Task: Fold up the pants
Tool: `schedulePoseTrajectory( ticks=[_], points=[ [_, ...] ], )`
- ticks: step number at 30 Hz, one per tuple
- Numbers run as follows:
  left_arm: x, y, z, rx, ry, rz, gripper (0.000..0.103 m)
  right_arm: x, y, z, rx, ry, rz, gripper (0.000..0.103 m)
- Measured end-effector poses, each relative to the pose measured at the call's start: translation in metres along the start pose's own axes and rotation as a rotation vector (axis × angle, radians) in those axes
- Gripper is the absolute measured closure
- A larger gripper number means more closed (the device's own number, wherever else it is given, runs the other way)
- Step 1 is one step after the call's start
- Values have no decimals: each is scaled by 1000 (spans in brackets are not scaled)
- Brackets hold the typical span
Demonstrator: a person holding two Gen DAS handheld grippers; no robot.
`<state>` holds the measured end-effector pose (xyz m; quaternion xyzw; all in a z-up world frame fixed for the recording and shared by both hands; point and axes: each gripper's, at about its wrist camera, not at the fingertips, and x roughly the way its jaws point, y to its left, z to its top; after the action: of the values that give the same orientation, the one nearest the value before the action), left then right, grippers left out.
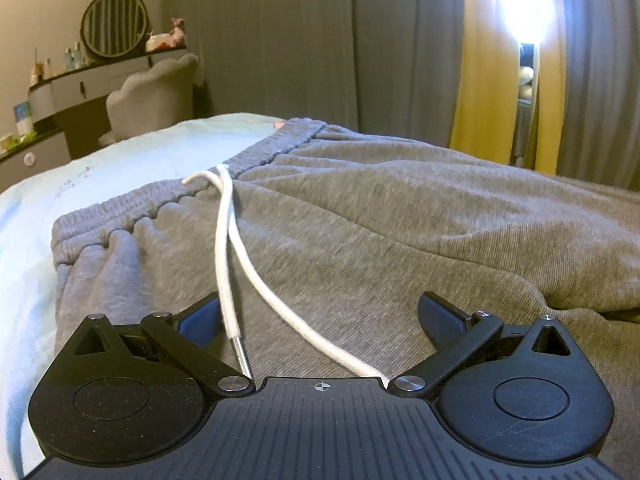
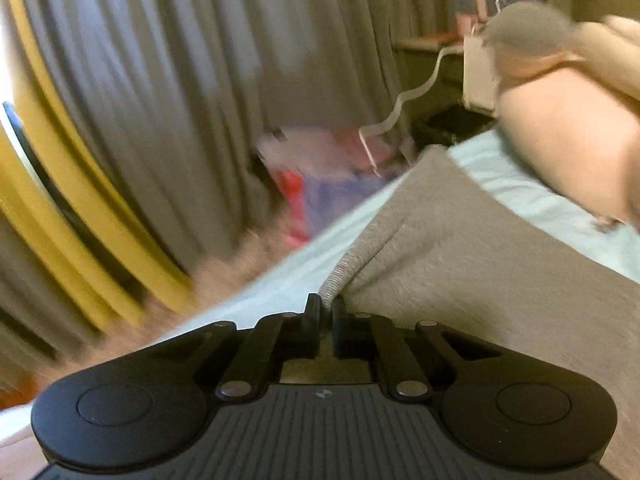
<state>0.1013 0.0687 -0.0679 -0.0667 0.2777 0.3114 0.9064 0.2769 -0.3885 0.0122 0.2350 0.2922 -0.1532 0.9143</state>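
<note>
The grey pants (image 1: 360, 232) are lying spread on the bed (image 1: 80, 184), waistband (image 1: 168, 204) at the far left and a white drawstring (image 1: 228, 240) trailing toward the near side. A ribbed cuff or hem (image 2: 352, 264) is being pinched by the right gripper (image 2: 326, 312), its jaws narrowed onto the fabric near the bed's edge. The left gripper (image 1: 320, 316) is being held low over the hip area with jaws wide, nothing between them. No finished fold is being shown; judging from this, the task is only being started, with every fold left. Grey curtains (image 1: 280, 40) are hanging beyond.
</note>
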Motion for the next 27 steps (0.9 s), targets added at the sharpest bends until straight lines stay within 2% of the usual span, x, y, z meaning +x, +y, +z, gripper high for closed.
schedulePoseTrajectory(
  ticks=[3, 4, 6, 9, 10, 12, 14, 15, 16, 17, 18, 20, 21, 22, 27],
  points=[
    [-3, 2, 1, -2, 6, -2, 0, -82, -39, -37, 58, -47, 92, 99],
    [-4, 3, 1, -5, 10, -6, 0, -105, -53, -53, 74, -57, 103, 101],
    [-6, 4, 1, -10, 20, -13, 0, -137, -78, -89, 102, -11, 69, 103],
    [-9, 5, 1, -7, 38, -15, 0, -155, -109, -137, 41, 63, -58, 102],
    [-11, 5, 1, -5, 47, -16, 0, -156, -117, -144, 68, 87, -81, 98],
    [-14, 5, 0, -7, 55, -16, 0, -159, -131, -144, 180, 110, -44, 98],
    [-17, 7, -1, -12, 64, -24, 0, -160, -132, -135, 212, 64, -6, 96],
    [-17, 8, -1, -16, 67, -29, 0, -160, -129, -129, 216, 23, -5, 85],
    [-17, 9, -2, -20, 70, -33, 0, -156, -125, -123, 223, 5, -11, 57],
    [-17, 9, -2, -22, 70, -36, 0, -149, -124, -117, 244, 2, -13, 44],
    [-17, 10, -2, -23, 70, -38, 0, -145, -123, -114, 272, 4, -16, 37],
    [-17, 9, -3, -24, 66, -37, 0, -135, -124, -113, 335, 22, -1, 44],
    [-17, 9, -3, -23, 65, -37, 0, -131, -126, -116, 379, 38, 16, 58],
    [-17, 9, -3, -25, 64, -38, 0, -127, -126, -117, 412, 57, 28, 67],
    [-16, 10, -3, -32, 65, -43, 0, -105, -126, -131, 519, 75, 40, 67]
  ],
)
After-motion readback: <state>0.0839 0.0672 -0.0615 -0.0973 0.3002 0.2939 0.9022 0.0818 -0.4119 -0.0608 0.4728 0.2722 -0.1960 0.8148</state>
